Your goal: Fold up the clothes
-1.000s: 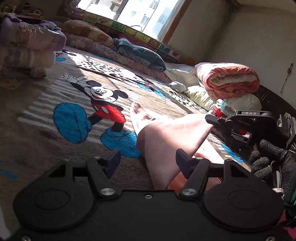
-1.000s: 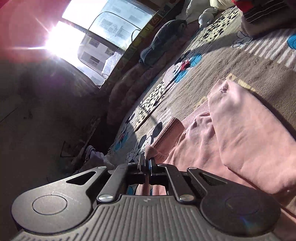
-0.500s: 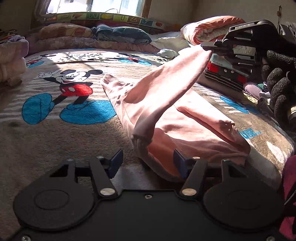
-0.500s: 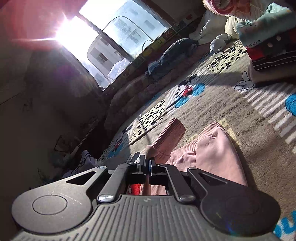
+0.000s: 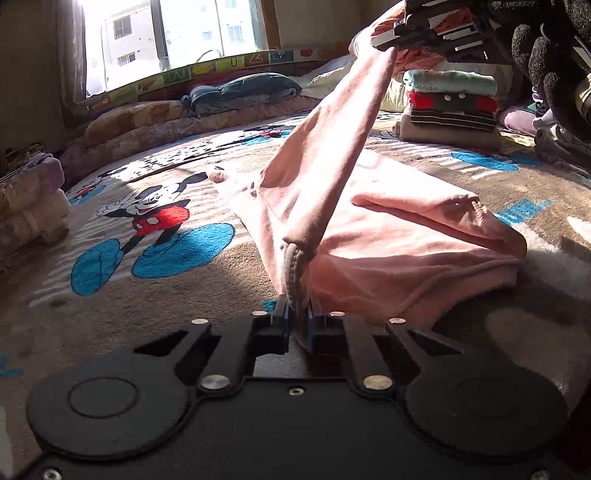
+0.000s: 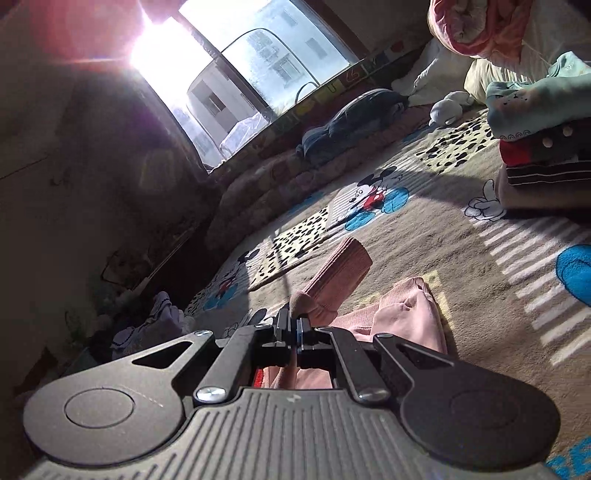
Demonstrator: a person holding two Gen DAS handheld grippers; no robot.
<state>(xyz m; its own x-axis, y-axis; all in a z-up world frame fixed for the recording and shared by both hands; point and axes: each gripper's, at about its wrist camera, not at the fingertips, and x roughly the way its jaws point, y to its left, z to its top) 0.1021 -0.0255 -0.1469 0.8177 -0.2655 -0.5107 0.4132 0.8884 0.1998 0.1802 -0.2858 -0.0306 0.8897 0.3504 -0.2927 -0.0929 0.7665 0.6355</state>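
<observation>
- Fabric first: the pink garment (image 5: pixel 388 236) looks soft, light and floppy, so it should sag wherever it goes unsupported.
- It lies partly folded on the cartoon-print bed cover (image 5: pixel 155 258), one strip lifted taut between the claws.
- Left claw (image 5: pixel 297 321) is pinched closed on the strip's low hem.
- Right claw (image 6: pixel 294 330) is clamped closed on the raised end.
- Hems and corners look like the best holds.

garment (image 5: pixel 388 236): on blanket (image 5: pixel 110 314), near centre
clothes stack (image 5: pixel 450 107): far right, behind garment
pillows (image 5: pixel 147 122): far, under window (image 5: pixel 177 33)
</observation>
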